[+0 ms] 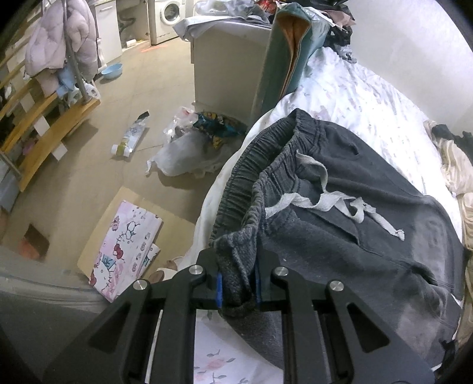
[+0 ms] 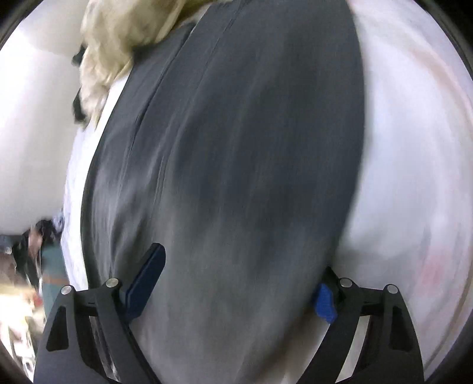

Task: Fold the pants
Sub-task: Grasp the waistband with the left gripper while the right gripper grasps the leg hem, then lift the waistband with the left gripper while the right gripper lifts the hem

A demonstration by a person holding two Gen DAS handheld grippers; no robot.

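- The dark grey pants [image 1: 369,206] lie flat across the white bed [image 1: 369,97], waistband at its edge.
- The left gripper [image 1: 238,285] has its fingers pinched on a waistband corner; keep that grip firm.
- The right gripper [image 2: 236,280] hovers with fingers wide over the blurred leg; it should close on the fabric edge before lifting.

A washing machine [image 1: 170,11] is seen way back across the floor, with a blue basin [image 1: 111,71] sat nearer. A puffy lilac jacket [image 1: 59,38] is hung over a wooden rack [image 1: 50,124]. A Hello Kitty package [image 1: 125,251] and a plastic bottle [image 1: 130,140] are left on the floor.
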